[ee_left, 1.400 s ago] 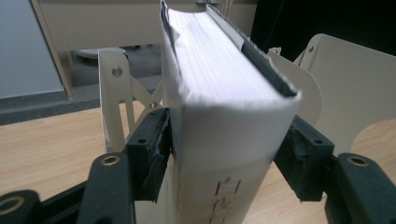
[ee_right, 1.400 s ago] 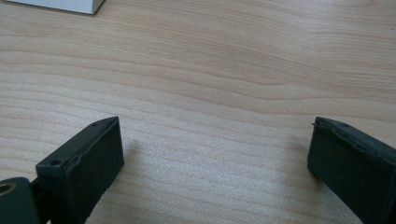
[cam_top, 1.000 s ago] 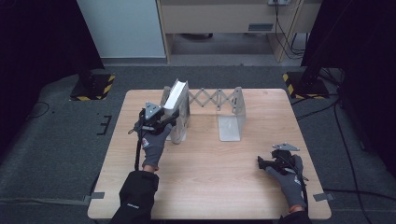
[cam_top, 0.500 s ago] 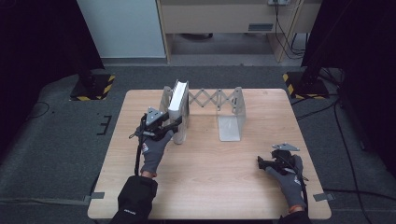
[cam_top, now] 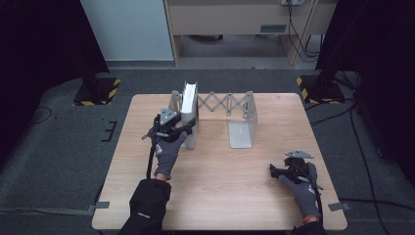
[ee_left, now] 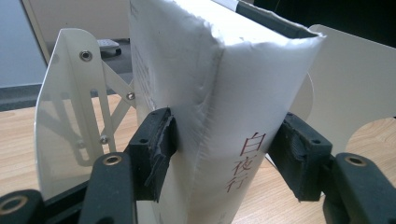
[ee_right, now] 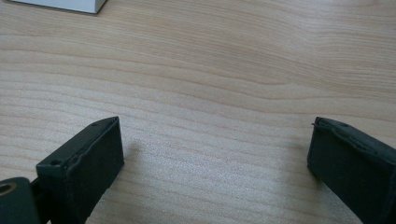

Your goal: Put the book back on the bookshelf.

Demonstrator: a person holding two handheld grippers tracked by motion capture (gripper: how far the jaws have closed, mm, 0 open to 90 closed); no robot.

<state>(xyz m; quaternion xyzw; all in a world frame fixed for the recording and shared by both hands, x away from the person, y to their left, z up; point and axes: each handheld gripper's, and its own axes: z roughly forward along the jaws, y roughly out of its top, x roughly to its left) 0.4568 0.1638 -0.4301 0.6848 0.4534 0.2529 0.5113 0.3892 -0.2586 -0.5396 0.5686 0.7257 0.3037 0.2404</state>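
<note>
The left gripper (ee_left: 219, 154) is letting go of the white book (ee_left: 210, 93) standing in the expandable bookend rack (cam_top: 244, 115), its jaws having just been opening, pads barely off the covers. Backing straight toward the near edge is keeping the book upright. The right gripper (ee_right: 217, 172) is resting open on the table (cam_top: 230, 196).

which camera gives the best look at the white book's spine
The left gripper view: the white book stands close up, its red spine lettering readable. The high view shows it small, upright in the rack.

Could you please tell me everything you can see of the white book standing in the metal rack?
The white book stands upright, spine toward the left gripper, at the left end of the expandable metal book rack on the wooden table. Its white cover looks creased; red characters run down the spine. The rack's pale upright plates flank it. The gripper's jaws, just opening, straddle the spine: one pad touches, the other stands clear.
</note>
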